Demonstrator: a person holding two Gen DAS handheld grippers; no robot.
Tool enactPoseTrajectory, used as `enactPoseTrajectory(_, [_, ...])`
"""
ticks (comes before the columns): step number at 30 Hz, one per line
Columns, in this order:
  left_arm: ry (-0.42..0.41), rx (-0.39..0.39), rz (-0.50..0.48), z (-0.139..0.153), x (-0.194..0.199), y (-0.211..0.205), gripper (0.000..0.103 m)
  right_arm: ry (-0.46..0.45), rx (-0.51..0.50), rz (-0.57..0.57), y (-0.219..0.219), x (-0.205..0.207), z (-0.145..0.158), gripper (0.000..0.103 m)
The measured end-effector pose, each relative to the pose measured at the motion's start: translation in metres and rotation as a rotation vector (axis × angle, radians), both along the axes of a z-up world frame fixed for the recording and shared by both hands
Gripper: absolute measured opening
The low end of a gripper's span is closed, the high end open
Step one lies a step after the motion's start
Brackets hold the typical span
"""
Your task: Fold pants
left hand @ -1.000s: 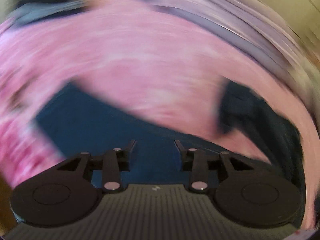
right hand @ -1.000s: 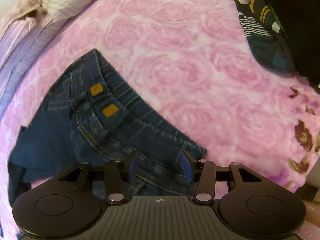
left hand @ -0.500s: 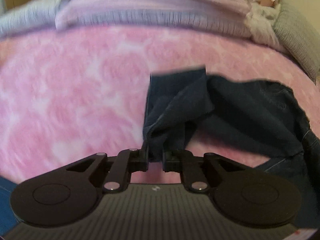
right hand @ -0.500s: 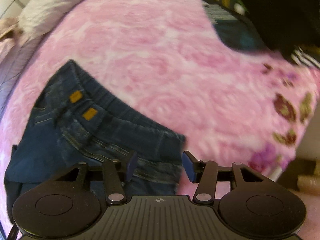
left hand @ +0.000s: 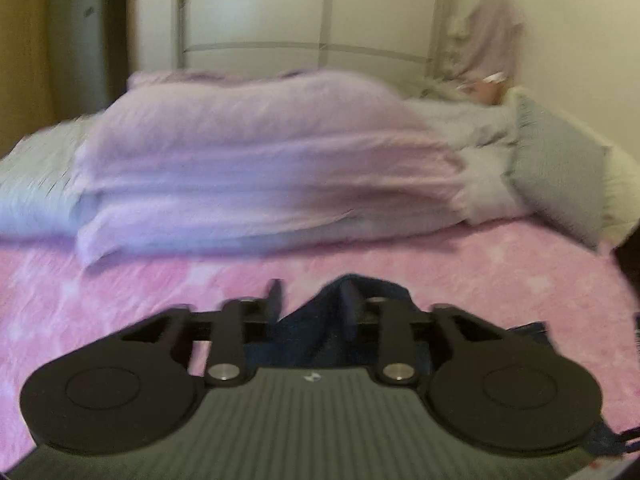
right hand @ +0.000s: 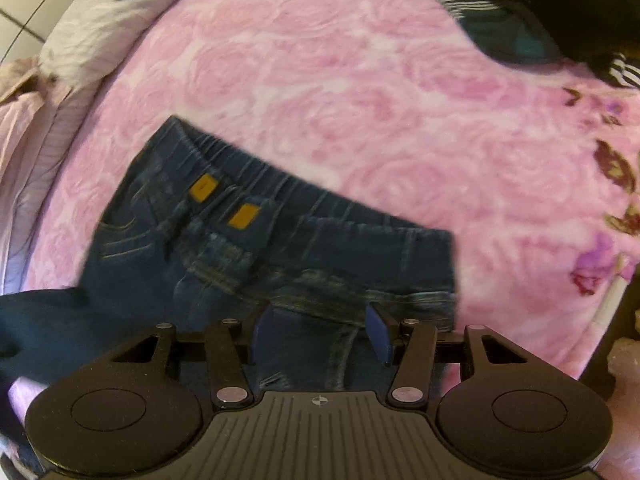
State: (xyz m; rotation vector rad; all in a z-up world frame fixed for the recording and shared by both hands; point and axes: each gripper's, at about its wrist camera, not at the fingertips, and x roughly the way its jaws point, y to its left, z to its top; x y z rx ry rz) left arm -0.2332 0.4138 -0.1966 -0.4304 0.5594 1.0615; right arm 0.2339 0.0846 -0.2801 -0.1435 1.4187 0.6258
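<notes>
Denim pants (right hand: 256, 248) lay waistband-up across the bed (right hand: 360, 80); right gripper (right hand: 320, 336), jaws wide, hovered nearest; left gripper (left hand: 310, 304), jaws opening, straddled a hem fold.

My right gripper (right hand: 318, 332): jaws parted, blue pads clear of the cloth, hovering over the denim. Pants (right hand: 280, 256): dark blue jeans, elastic waistband uppermost in view, two yellow patches (right hand: 224, 202) near the band, lying on the pink rose-patterned blanket (right hand: 360, 80). Striped dark garment (right hand: 500, 12) at the top right; grey pillow (right hand: 100, 20) at the top left.
</notes>
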Motion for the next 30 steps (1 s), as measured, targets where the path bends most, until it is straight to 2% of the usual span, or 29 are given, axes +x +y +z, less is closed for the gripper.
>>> enactPoseTrajectory(3, [-0.018,-0.139,0.122,-0.039,-0.040,-0.003,0.044,-0.024,-0.024,0.016,-0.002,-0.003,-0.001,0.048])
enactPoseTrajectory(5, [0.015,-0.229,0.194,-0.071,-0.071,-0.014,0.045,-0.023,-0.050,-0.002,-0.006,-0.003,-0.007,0.049])
enactPoseTrajectory(8, [0.098,-0.322,0.206,-0.112,-0.102,-0.031,0.050,0.000,-0.095,-0.043,-0.011,-0.005,-0.021,0.049])
enactPoseTrajectory(10, [0.145,-0.346,0.188,-0.132,-0.113,-0.038,0.052,0.010,-0.108,-0.059,-0.011,-0.008,-0.028,0.049])
enactPoseTrajectory(11, [0.169,-0.340,0.176,-0.142,-0.116,-0.037,0.052,0.002,-0.114,-0.059,-0.010,-0.011,-0.029,0.049])
enactPoseTrajectory(14, [0.262,-0.253,0.140,-0.161,-0.113,-0.027,0.058,-0.034,-0.132,-0.029,-0.005,-0.018,-0.030,0.049])
enactPoseTrajectory(16, [0.345,-0.197,0.095,-0.174,-0.105,-0.019,0.059,-0.048,-0.139,-0.020,-0.003,-0.020,-0.030,0.049])
enactPoseTrajectory(18, [0.413,-0.186,0.031,-0.193,-0.099,-0.009,0.057,-0.047,-0.140,-0.041,-0.005,-0.021,-0.029,0.049])
enactPoseTrajectory(20, [0.484,-0.184,-0.004,-0.209,-0.097,0.001,0.030,-0.048,-0.143,-0.068,-0.006,-0.022,-0.027,0.049])
enactPoseTrajectory(21, [0.529,-0.165,-0.022,-0.215,-0.097,0.002,0.005,-0.049,-0.146,-0.074,-0.005,-0.023,-0.025,0.049])
enactPoseTrajectory(22, [0.589,-0.121,-0.037,-0.215,-0.098,0.002,0.005,-0.053,-0.148,-0.077,-0.006,-0.024,-0.024,0.049])
enactPoseTrajectory(24, [0.691,0.024,-0.025,-0.202,-0.107,0.001,0.004,-0.062,-0.147,-0.073,-0.006,-0.026,-0.019,0.049])
enactPoseTrajectory(26, [0.742,0.144,0.028,-0.176,-0.130,0.004,0.005,-0.076,-0.147,-0.071,-0.008,-0.029,-0.016,0.049])
enactPoseTrajectory(28, [0.750,0.163,0.098,-0.150,-0.164,0.009,0.005,-0.091,-0.150,-0.073,-0.009,-0.031,-0.013,0.049])
enactPoseTrajectory(30, [0.812,0.138,0.166,-0.145,-0.203,0.014,0.005,-0.102,-0.144,-0.069,-0.007,-0.035,-0.011,0.049])
